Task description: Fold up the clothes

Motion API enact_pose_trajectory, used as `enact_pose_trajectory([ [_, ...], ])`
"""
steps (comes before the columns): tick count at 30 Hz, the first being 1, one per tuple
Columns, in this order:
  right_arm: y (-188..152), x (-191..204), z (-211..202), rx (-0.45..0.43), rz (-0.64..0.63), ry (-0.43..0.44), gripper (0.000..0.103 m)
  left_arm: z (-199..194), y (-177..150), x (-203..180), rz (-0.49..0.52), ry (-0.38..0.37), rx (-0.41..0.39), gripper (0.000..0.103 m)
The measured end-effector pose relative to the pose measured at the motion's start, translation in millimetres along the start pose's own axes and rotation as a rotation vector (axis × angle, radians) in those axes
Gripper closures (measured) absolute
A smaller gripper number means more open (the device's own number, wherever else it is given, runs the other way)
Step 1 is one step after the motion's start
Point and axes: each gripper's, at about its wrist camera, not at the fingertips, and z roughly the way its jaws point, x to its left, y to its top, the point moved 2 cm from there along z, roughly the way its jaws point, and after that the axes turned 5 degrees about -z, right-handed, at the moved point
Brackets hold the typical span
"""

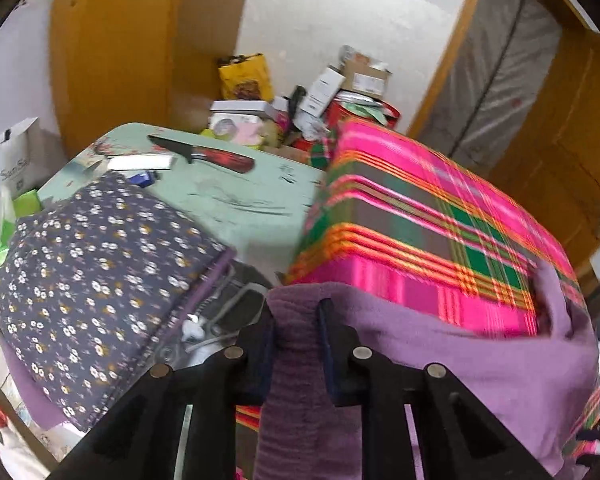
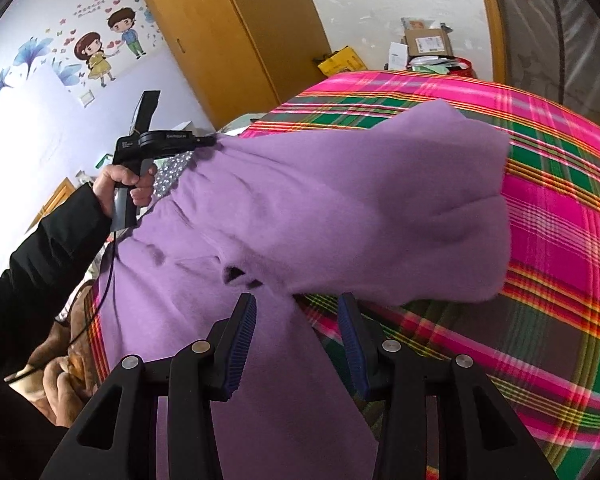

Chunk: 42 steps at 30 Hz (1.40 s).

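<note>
A lilac fleece garment (image 2: 340, 208) is spread over a pink and green plaid blanket (image 2: 560, 208), one sleeve folded across its body. In the left wrist view my left gripper (image 1: 296, 312) is shut on a ribbed edge of the garment (image 1: 296, 360), which hangs between the fingers. In the right wrist view, the left gripper (image 2: 206, 142) pinches the garment's far left edge, held by a hand (image 2: 120, 188) in a black sleeve. My right gripper (image 2: 296, 304) is open, fingers wide apart, low over a strip of the lilac fabric.
A folded dark floral cloth (image 1: 100, 280) lies left of the blanket. Behind it a mint-green table (image 1: 240, 200) carries a knife (image 1: 204, 154). Boxes and tins (image 1: 324, 96) pile up at the back beside a wooden wardrobe (image 1: 120, 60). A wooden door (image 1: 560, 140) stands at right.
</note>
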Motion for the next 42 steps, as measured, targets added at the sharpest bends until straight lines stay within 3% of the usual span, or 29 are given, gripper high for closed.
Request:
enact_pose_trajectory([
  [2,-1.8,-1.6,-2.0,-0.002,0.007,-0.006,0.059,3.7,4.7,5.3,-0.015,0.012,-0.004,0.083],
  [7,-4.7,-0.2,-3.8,-0.004,0.021,-0.012,0.059,22.5,0.8,8.2,-0.033,-0.038,0.108,0.08],
  [12,-6.3,5.1,-9.4,-0.015,0.012,-0.007,0.059,-14.7,-14.4,26.6,-0.081,-0.141,0.108,0.077],
  [15,-6.7,7.0,-13.0,-0.029,0.012,-0.001,0.059,-50.8,-36.7,37.9,-0.081,-0.166,0.086,0.073],
  [20,-11.1,12.1,-19.5,-0.048,0.011,0.015,0.059,-102.1,-93.5,60.2,-0.107,-0.123,0.067,0.073],
  [23,-15.0,16.3,-23.5,-0.054,0.006,0.026,0.059,-120.9,-129.1,84.5,-0.205,-0.091,0.061,0.071],
  [27,-20.5,21.1,-27.7,-0.06,0.005,0.039,0.059,-128.9,-171.9,105.2,-0.338,-0.11,0.085,0.07],
  [33,-23.9,26.2,-35.4,-0.068,-0.005,0.032,0.059,-129.8,-194.0,124.2,-0.566,-0.222,0.077,0.069],
  [37,-26.5,27.9,-46.2,-0.092,-0.007,0.023,0.059,-140.5,-202.9,132.6,-0.629,-0.244,0.036,0.065],
  [42,-30.0,23.0,-47.6,-0.085,0.011,0.009,0.059,-139.2,-205.8,126.3,-0.632,-0.287,0.042,0.064],
])
